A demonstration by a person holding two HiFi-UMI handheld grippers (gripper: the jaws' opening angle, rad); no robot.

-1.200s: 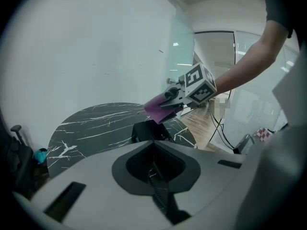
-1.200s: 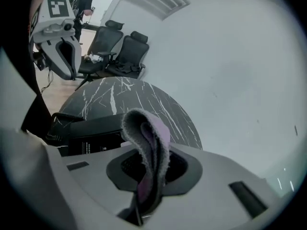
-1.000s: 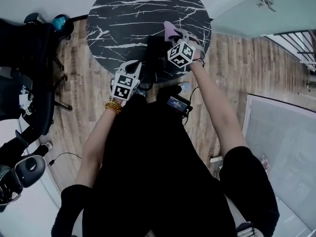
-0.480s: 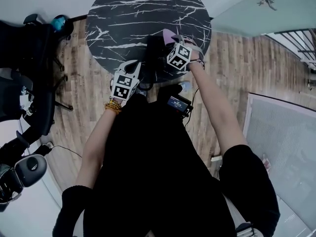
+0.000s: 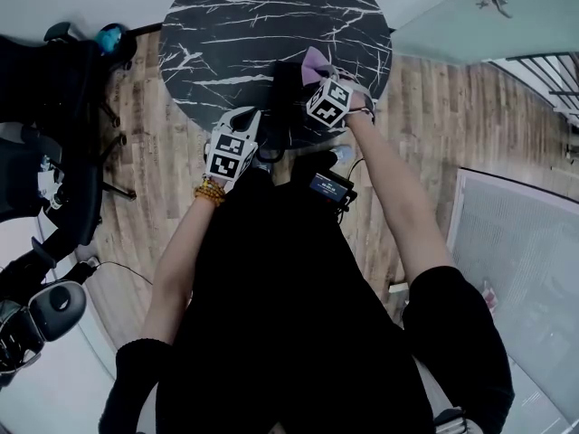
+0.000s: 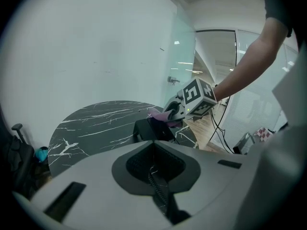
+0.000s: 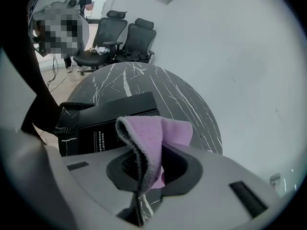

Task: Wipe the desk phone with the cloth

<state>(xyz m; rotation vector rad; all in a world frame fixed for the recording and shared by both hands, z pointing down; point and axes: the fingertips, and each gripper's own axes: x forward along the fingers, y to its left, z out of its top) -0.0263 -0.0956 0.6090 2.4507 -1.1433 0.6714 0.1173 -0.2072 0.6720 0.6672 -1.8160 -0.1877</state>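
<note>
right tongs [image 7: 146,169] clamp the purple cloth [image 7: 156,135], which droops over the black phone [image 7: 108,123]; left tongs [image 6: 153,164], near the phone, pinch a coiled cord [image 6: 156,186]

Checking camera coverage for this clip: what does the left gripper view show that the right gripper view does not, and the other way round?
Only the left gripper view: the right gripper from outside, the person's forearm, a glass wall, and what looks like a coiled cord in its own tongs. Only the right gripper view: office chairs, and the purple cloth clamped in its tongs, seen close up. Both: the marble table, the black desk phone, the purple cloth.
</note>
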